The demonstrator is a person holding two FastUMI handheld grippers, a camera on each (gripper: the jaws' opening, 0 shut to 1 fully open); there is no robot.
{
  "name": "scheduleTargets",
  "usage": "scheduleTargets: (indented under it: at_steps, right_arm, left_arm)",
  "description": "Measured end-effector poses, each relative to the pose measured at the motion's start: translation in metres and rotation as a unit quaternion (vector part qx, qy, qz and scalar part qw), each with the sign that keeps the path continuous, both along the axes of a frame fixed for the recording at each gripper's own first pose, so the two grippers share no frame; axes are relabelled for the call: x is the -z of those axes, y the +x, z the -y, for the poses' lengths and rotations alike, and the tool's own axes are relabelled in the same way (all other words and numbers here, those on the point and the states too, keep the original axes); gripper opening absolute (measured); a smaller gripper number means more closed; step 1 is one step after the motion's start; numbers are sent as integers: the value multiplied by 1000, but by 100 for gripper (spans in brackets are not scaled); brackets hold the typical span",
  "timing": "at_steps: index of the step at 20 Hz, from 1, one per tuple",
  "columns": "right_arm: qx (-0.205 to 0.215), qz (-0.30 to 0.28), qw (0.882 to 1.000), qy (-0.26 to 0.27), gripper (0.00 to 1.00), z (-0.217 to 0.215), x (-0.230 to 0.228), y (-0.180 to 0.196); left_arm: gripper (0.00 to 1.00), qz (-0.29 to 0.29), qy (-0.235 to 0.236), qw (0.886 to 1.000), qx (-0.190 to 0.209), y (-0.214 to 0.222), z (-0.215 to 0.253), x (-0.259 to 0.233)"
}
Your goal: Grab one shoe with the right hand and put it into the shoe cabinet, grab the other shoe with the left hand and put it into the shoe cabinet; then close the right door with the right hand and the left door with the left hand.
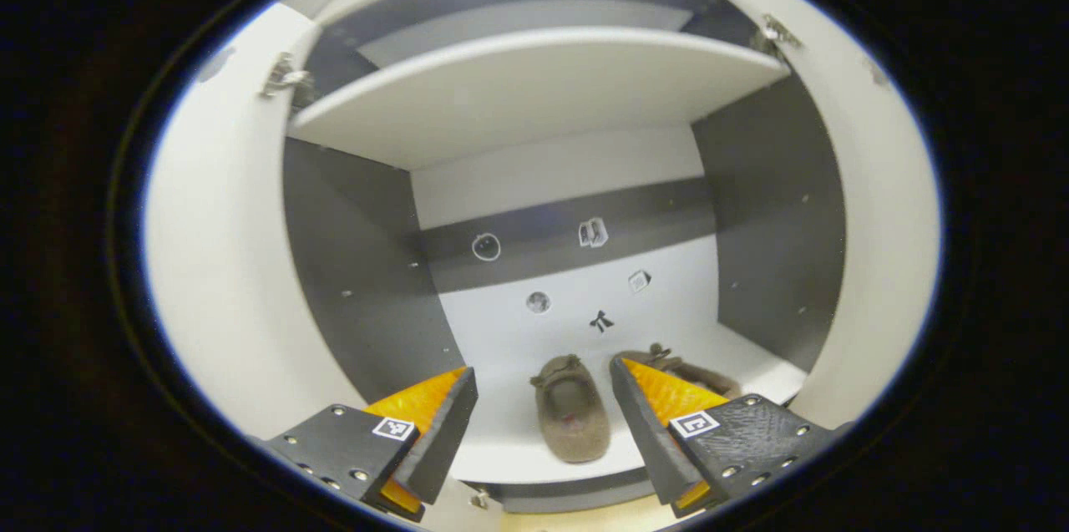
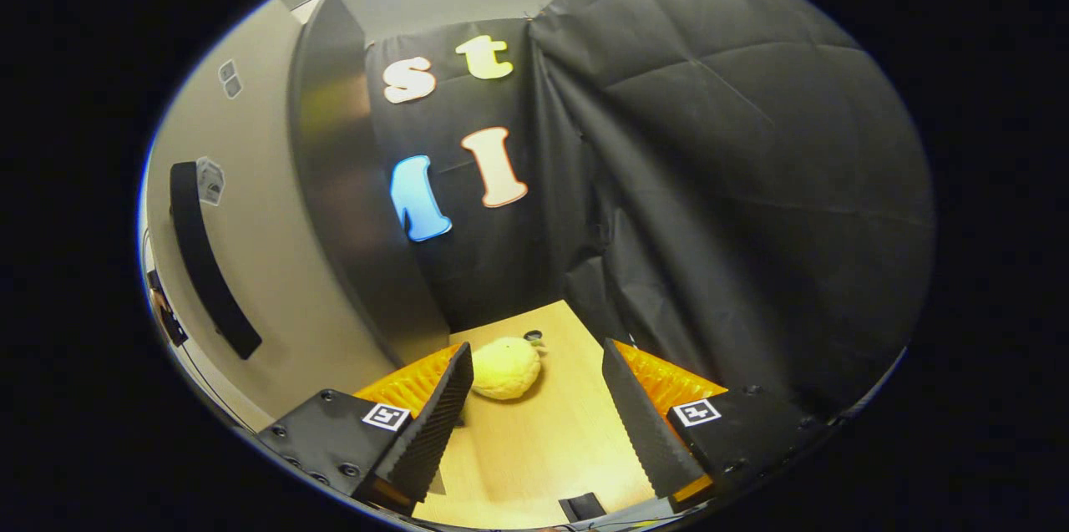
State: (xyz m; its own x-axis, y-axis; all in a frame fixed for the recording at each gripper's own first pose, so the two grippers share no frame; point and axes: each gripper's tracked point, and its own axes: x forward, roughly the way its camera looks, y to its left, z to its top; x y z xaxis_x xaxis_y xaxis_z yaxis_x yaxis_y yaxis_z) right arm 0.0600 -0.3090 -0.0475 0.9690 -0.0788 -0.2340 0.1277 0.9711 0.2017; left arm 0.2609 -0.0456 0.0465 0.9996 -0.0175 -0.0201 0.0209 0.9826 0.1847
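Shoes point(image 1: 571, 419): two, apparently | shelves point(image 1: 534, 89): two | doors point(image 1: 225, 265): two

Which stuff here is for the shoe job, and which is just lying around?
For the job:
- brown fuzzy slipper-like shoe on the cabinet's bottom shelf
- second brown shoe, partly hidden behind a finger
- white shoe cabinet, doors open
- cabinet door with long dark handle

Just lying about:
- yellow fluffy ball-shaped toy on the wooden floor
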Motion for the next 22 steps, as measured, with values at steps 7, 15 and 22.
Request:
scheduleTargets:
  at_steps: [7, 15, 22]
  right_arm:
    - [-39, 43, 998, -33, 98, -23, -59, 15]
    - [-46, 84, 993, -75, 98, -48, -106, 7]
    - [-53, 69, 994, -65, 92, -87, -108, 0]
  left_arm:
    - [100, 42, -43, 998, -36, -119, -16, -4]
    - [100, 9, -76, 995, -65, -210, -26, 75]
    - [100, -16, -85, 995, -45, -226, -36, 95]
